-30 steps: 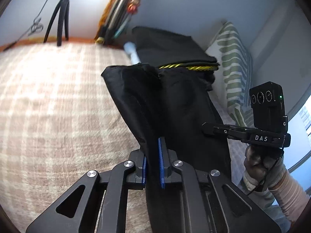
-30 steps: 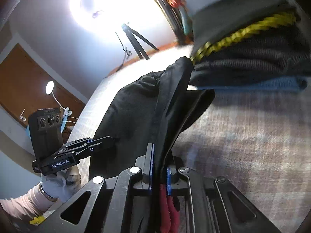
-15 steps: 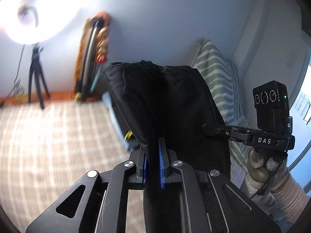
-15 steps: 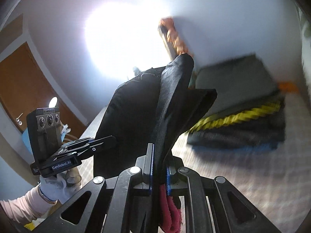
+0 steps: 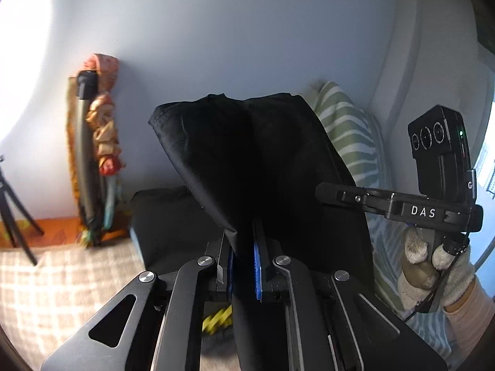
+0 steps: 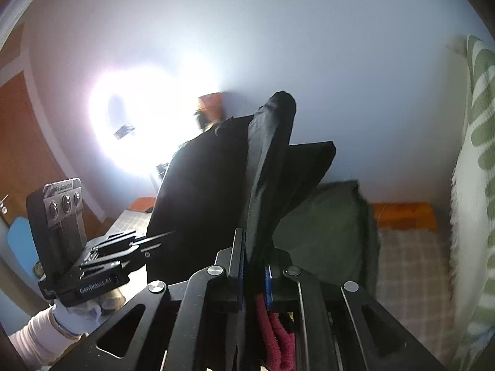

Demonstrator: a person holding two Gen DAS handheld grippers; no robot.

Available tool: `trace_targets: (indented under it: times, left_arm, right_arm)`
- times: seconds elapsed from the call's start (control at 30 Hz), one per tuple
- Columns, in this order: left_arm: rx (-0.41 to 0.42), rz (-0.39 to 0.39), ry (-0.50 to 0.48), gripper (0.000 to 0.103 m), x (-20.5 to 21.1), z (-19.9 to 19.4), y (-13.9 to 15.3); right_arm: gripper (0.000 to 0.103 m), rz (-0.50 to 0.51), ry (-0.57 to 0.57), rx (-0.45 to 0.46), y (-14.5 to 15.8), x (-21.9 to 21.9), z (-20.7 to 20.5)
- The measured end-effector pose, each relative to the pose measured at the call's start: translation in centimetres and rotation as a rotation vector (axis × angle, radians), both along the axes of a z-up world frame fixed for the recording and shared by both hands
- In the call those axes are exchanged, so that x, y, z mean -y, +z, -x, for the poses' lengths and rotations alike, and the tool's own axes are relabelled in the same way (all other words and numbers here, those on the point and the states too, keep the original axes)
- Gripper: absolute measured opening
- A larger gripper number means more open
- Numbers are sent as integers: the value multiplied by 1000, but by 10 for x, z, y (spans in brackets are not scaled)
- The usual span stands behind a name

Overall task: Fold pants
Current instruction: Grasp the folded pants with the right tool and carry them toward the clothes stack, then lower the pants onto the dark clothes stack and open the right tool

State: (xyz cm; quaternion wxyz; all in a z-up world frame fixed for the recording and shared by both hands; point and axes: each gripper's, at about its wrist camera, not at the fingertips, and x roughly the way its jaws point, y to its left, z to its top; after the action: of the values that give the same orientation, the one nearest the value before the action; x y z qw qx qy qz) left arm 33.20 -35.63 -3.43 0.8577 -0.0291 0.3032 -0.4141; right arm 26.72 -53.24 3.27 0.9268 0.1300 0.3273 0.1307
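Observation:
The black pants (image 5: 247, 160) hang lifted in the air between both grippers. My left gripper (image 5: 244, 259) is shut on one edge of the cloth, which stands up above its blue pads. My right gripper (image 6: 255, 262) is shut on the other edge of the pants (image 6: 216, 179), with the fabric rising in a fold above its fingers. Each gripper shows in the other's view: the right one (image 5: 321, 190) at the right side of the cloth, the left one (image 6: 167, 235) at the left side.
A stack of folded dark clothes (image 5: 167, 216) lies on the plaid bed cover (image 5: 62, 284) below, also in the right wrist view (image 6: 328, 225). A green striped pillow (image 5: 349, 133) leans on the wall at right. A tripod (image 5: 12, 213) and a ring light (image 6: 148, 123) stand at left.
Both grippers have lifted the pants up off the bed and tilted upward; the wall now fills the views and the bed has dropped to the bottom.

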Motion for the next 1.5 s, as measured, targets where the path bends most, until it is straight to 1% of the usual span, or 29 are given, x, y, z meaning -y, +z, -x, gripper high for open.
trace_targets:
  times: [0.1,0.17,0.3,0.37,0.43,0.6,0.63,0.67,0.77,0.8,0.87,0.9,0.93,0.97,1.0,1.03,1.07,1.1,1.13,1.17,1.2,1.23,1.3,1.33,1.4,1.43,1.5]
  left_arm:
    - [-13,-16,8,8,18,-23,-15]
    - [-35,-41,16,8,30,-42,-34]
    - [-65,-91,35,8,46,-66,-65]
    - [-60,-134,52,9,52,-73,-79]
    - [-58,-166,72,15,55,-79,-91]
    - [-38,-214,88,24,62,-80,-104]
    - [-42,-218,92,29,62,-81,-104]
    - [-48,-227,105,30,61,-82,-105]
    - [-88,-228,126,30,53,-86,-103]
    - [-97,-224,140,32,47,-85,-98]
    - [-82,-221,149,32,38,-80,-89]
    - [-64,-225,152,32,33,-74,-80]
    - [-57,-227,152,35,31,-70,-76]
    - [-54,-227,148,40,27,-67,-72]
    - [-50,-223,143,52,23,-61,-66]
    - [-43,-220,141,57,18,-56,-61]
    - [-34,-220,139,57,16,-50,-56]
    - [-27,-219,138,57,13,-44,-51]
    - [-21,-216,133,58,12,-35,-44]
    - [-15,-212,130,60,9,-29,-40]
    - [-9,-205,129,65,5,-18,-33]
    - [-5,-199,129,70,2,-11,-29]
    - [8,-189,127,72,-4,7,-20]
    - [16,-186,126,73,-7,16,-16]
    - [31,-187,129,78,-12,32,-10]
    - [37,-183,133,80,-16,39,-6]
    - [44,-170,133,80,-24,54,0]
  right_arm:
    - [8,8,-14,-21,-12,14,-25]
    - [8,17,-21,-39,-26,22,-41]
    - [8,22,-45,-87,-61,34,-76]
    - [8,31,-67,-116,-79,42,-87]
    - [9,51,-95,-142,-94,51,-97]
    - [13,87,-118,-177,-119,59,-106]
    - [13,79,-118,-182,-124,61,-105]
    - [13,70,-121,-187,-124,64,-110]
    - [13,40,-138,-195,-135,73,-109]
    - [13,23,-150,-191,-135,77,-109]
    - [21,13,-167,-174,-127,75,-103]
    - [29,31,-176,-163,-123,72,-99]
    - [39,58,-187,-152,-116,67,-95]
    - [41,90,-204,-142,-109,63,-90]
    - [41,101,-211,-140,-104,61,-87]
    - [41,100,-212,-137,-98,59,-81]
    - [43,92,-216,-126,-89,55,-77]
    - [50,85,-223,-116,-82,55,-71]
    - [61,77,-230,-105,-75,54,-64]
    - [66,66,-235,-84,-65,51,-53]
    - [72,58,-237,-68,-58,48,-45]
    - [75,49,-238,-53,-52,45,-37]
    - [76,44,-233,-26,-38,36,-19]
    - [79,54,-239,-15,-32,30,-8]
    - [84,71,-237,4,-25,21,8]
    - [84,81,-235,12,-22,15,18]
    - [85,97,-232,21,-18,6,32]
